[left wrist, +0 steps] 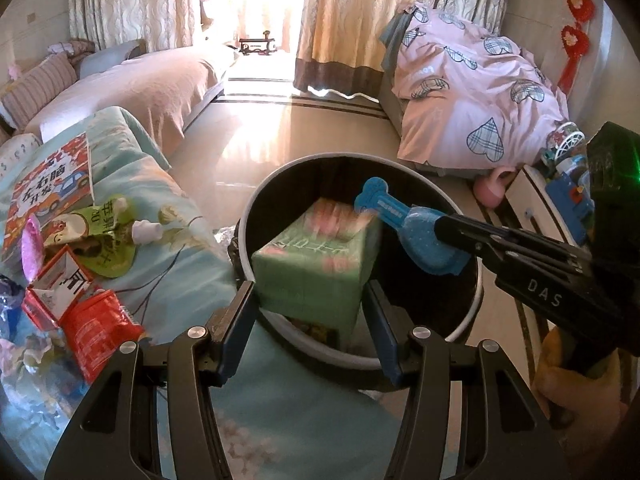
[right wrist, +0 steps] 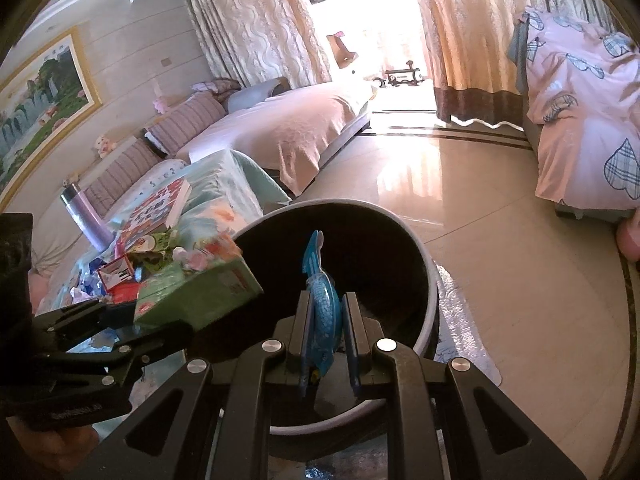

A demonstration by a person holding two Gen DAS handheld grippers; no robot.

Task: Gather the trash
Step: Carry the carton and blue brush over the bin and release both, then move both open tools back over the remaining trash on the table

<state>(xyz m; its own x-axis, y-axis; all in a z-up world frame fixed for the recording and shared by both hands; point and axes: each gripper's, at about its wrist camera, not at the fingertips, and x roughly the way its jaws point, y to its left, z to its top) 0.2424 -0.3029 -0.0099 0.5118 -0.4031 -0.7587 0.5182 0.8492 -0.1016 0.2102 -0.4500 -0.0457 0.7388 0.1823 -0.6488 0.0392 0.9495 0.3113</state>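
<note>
A round grey trash bin point(left wrist: 468, 320) with a dark inside stands on the floor beside the table; it also shows in the right wrist view point(right wrist: 428, 280). A green tissue box point(left wrist: 316, 256) sits between my left gripper's point(left wrist: 310, 300) fingers over the bin; it looks blurred, and the jaws stand about as wide as the box. The box also shows in the right wrist view point(right wrist: 200, 292). My right gripper point(right wrist: 326, 304) is shut on a blue bone-shaped wrapper point(right wrist: 320, 280) above the bin, and also shows in the left wrist view point(left wrist: 436, 236).
More trash lies on the teal-clothed table: a red packet point(left wrist: 100, 328), a green pouch point(left wrist: 104, 240), a red-white carton point(left wrist: 56, 280). A book point(left wrist: 52, 188) and a purple bottle point(right wrist: 86, 216) stand there too. Sofas, a pink quilt point(left wrist: 472, 92) and a toy-laden stand point(left wrist: 552, 196) surround the floor.
</note>
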